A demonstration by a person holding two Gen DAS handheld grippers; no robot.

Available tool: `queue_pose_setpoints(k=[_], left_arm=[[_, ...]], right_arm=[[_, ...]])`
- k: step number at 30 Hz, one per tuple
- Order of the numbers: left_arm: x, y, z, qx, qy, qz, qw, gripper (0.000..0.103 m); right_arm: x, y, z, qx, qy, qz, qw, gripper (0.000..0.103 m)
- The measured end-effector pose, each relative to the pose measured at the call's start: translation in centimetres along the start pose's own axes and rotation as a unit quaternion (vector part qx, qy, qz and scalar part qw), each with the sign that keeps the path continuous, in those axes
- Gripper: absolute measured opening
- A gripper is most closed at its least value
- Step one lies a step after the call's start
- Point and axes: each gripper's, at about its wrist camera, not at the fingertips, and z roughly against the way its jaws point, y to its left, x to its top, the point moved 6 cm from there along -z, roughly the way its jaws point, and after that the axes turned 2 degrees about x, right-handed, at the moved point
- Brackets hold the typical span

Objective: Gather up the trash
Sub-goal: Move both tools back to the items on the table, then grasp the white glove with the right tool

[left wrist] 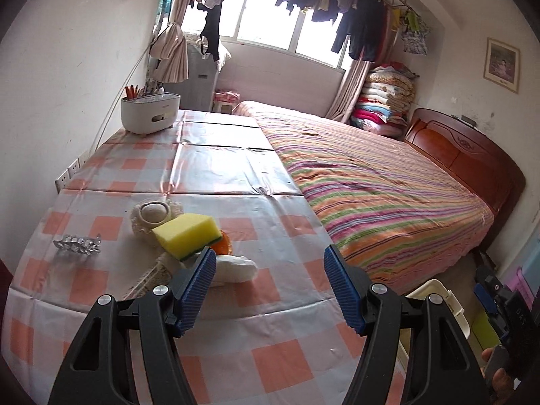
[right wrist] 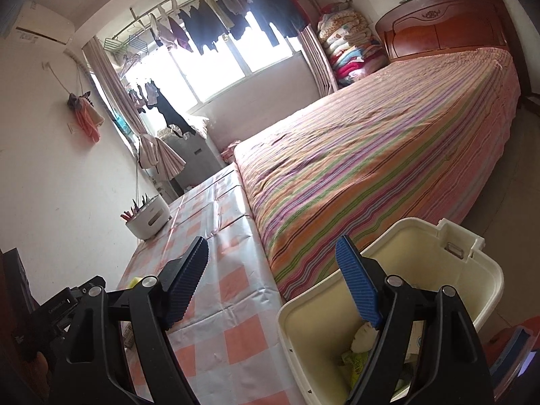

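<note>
Blue-padded left tool (left wrist: 270, 266) gapes, angled down beside yellow sponge (left wrist: 187, 234).

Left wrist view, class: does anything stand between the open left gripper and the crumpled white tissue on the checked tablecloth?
Nothing visible does. The left gripper is open and empty, and the crumpled white tissue lies just beyond its left finger. The yellow sponge sits behind the tissue, partly over an orange piece, not in the path.

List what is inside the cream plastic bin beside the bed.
The cream plastic bin holds a white crumpled wad and yellow-green wrappers at its bottom. The right gripper covers part of the contents, so anything more is hidden.
</note>
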Motion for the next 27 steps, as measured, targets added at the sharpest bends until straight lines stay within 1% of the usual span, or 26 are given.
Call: queue_pose_setpoints(k=[5, 7, 11, 13, 14, 15, 17, 18, 19, 21, 23, 27], left_arm=[[0.6, 3.1, 1.1, 0.020, -0.011, 0.014, 0.9997, 0.065], [0.9, 4.5, 1.5, 0.029, -0.016, 0.021, 0.9992, 0.065], [1.5, 7.2, 2.4, 0.049, -0.021, 0.030, 0.9981, 0.065], [1.7, 8.7, 2.8, 0.060, -0.022, 0.034, 0.9974, 0.065], [1.8, 9.4, 3.0, 0.065, -0.022, 0.036, 0.9970, 0.065], [1.9, 10.2, 3.3, 0.072, -0.022, 0.039, 0.9964, 0.065], [2.0, 11.8, 3.7, 0.082, -0.025, 0.050, 0.9951, 0.065], [2.1, 12.5, 3.9, 0.086, -0.025, 0.056, 0.9945, 0.065], [2.1, 13.3, 4.0, 0.088, -0.024, 0.063, 0.9938, 0.065], [2.0, 14.9, 4.0, 0.090, -0.020, 0.079, 0.9925, 0.065], [1.8, 16.3, 4.1, 0.090, -0.016, 0.096, 0.9912, 0.065], [1.4, 18.5, 4.1, 0.097, -0.006, 0.117, 0.9883, 0.065]], right_arm=[[-1.4, 2.1, -1.6, 0.012, 0.028, 0.019, 0.999, 0.077], [-2.3, 3.5, -2.6, 0.019, 0.044, 0.032, 0.998, 0.077], [-4.1, 6.7, -4.1, 0.043, 0.077, 0.066, 0.994, 0.077], [-5.1, 8.8, -5.0, 0.070, 0.100, 0.092, 0.988, 0.077], [-5.9, 10.6, -5.8, 0.091, 0.122, 0.121, 0.981, 0.077], [-6.3, 11.8, -6.3, 0.101, 0.131, 0.143, 0.976, 0.077], [-7.2, 14.8, -7.1, 0.132, 0.144, 0.194, 0.961, 0.077], [-7.5, 16.4, -7.7, 0.150, 0.156, 0.226, 0.950, 0.077], [-7.7, 17.2, -8.2, 0.154, 0.159, 0.238, 0.945, 0.077], [-8.5, 18.9, -9.6, 0.181, 0.181, 0.251, 0.933, 0.077], [-9.0, 20.1, -11.4, 0.184, 0.200, 0.268, 0.924, 0.077], [-10.5, 23.1, -14.0, 0.200, 0.219, 0.333, 0.895, 0.077]])
